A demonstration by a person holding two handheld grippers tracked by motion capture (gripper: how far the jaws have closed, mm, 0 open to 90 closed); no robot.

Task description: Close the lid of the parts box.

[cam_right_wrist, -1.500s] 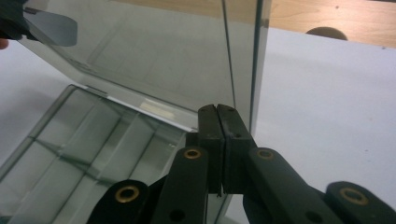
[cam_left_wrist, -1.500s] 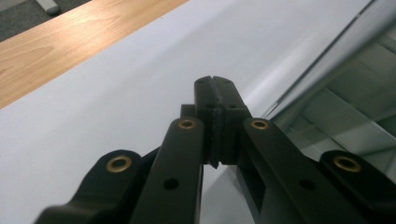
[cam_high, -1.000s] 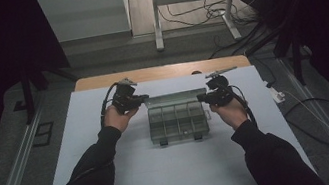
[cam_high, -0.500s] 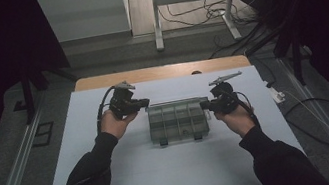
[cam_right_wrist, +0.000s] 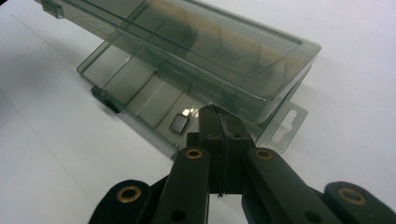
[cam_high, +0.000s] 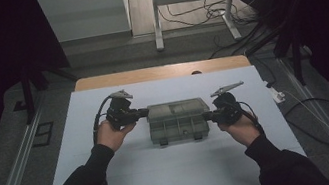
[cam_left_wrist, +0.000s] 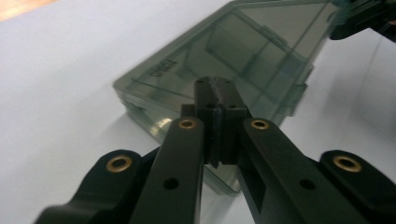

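Note:
A smoky clear plastic compartment box [cam_high: 178, 123] lies in the middle of the white table [cam_high: 116, 181]. Its lid [cam_right_wrist: 196, 42] hangs tilted above the divided base [cam_right_wrist: 140, 93], hinged along the far side. My left gripper [cam_high: 145, 112] is shut, with its tips against the box's left end. In the left gripper view those tips [cam_left_wrist: 215, 84] meet at the box's near corner [cam_left_wrist: 140, 102]. My right gripper [cam_high: 207, 115] is also shut and empty at the right end. Its tips [cam_right_wrist: 215, 112] sit just under the lid's raised edge.
A bare wooden strip [cam_high: 159, 72] runs along the table's far edge. A white plug and cable [cam_high: 278, 96] lie off the right side. Metal rails [cam_high: 14, 173] flank the table, with a desk frame and cables [cam_high: 210, 11] beyond.
Both hands have drawn toward the near side along the box's two ends. The lid leans further over the base than before.

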